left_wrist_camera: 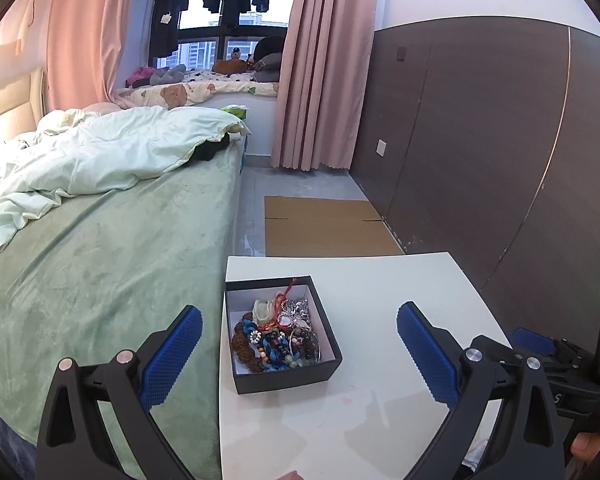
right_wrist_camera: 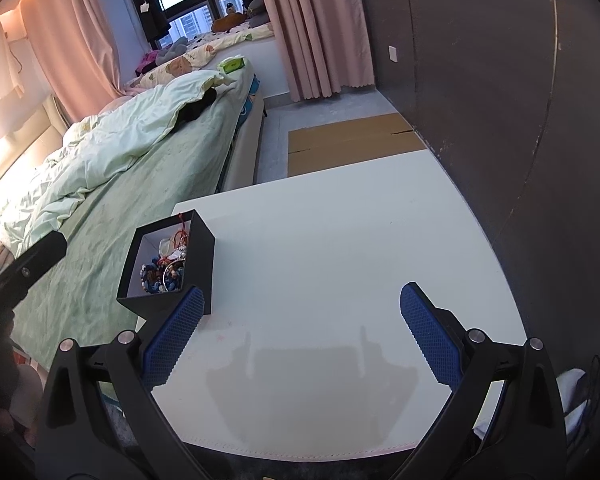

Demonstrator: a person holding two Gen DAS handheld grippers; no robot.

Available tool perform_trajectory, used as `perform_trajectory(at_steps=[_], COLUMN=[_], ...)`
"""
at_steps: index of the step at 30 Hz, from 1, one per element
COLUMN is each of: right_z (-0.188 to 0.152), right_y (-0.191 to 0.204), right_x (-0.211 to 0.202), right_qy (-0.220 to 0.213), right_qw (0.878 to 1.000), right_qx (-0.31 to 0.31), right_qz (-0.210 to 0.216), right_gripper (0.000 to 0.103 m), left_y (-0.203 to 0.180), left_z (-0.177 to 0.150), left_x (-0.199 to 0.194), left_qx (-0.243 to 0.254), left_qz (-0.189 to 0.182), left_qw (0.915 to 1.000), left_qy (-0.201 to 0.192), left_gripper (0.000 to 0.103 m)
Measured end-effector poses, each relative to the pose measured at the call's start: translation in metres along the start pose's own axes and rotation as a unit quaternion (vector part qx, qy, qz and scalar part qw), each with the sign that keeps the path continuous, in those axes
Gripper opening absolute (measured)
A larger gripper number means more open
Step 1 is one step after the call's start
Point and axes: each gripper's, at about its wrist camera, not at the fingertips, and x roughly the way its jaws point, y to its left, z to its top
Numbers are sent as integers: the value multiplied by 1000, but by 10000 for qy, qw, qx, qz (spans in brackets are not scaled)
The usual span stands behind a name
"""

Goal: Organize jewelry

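A black open box [left_wrist_camera: 288, 376] with a white inside stands near the left edge of the white table [left_wrist_camera: 380, 300]. It holds a heap of jewelry [left_wrist_camera: 284, 336]: bead bracelets, a red cord, silver pieces. My left gripper [left_wrist_camera: 300, 336] is open and empty, held above and just before the box. In the right wrist view the box [right_wrist_camera: 196, 256] is at the left and the jewelry [right_wrist_camera: 168, 268] shows inside. My right gripper [right_wrist_camera: 300, 312] is open and empty over the bare table [right_wrist_camera: 340, 240], its left finger [right_wrist_camera: 180, 328] close to the box's near corner.
A bed [left_wrist_camera: 100, 260] with a green cover and a pale quilt lies directly left of the table. Flat cardboard [left_wrist_camera: 324, 224] lies on the floor beyond the table. A dark wall panel [left_wrist_camera: 480, 140] runs along the right. Pink curtains [left_wrist_camera: 320, 60] hang at the window.
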Motion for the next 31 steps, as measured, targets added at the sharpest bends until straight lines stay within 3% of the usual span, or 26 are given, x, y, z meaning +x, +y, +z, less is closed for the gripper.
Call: perform_trajectory(at_steps=[21, 31], right_z=[1, 1], right_y=[2, 5], right_x=[-6, -5], right_qy=[-5, 17], right_qw=[10000, 10000], right_qx=[-60, -73], right_qz=[10, 3], right_gripper=[98, 98], left_y=[-6, -2], left_z=[-5, -4], left_x=[-1, 6], left_qx=[133, 80], left_qz=[93, 42], left_qw=[9998, 9999], left_qy=[-119, 77], left_gripper=[95, 95])
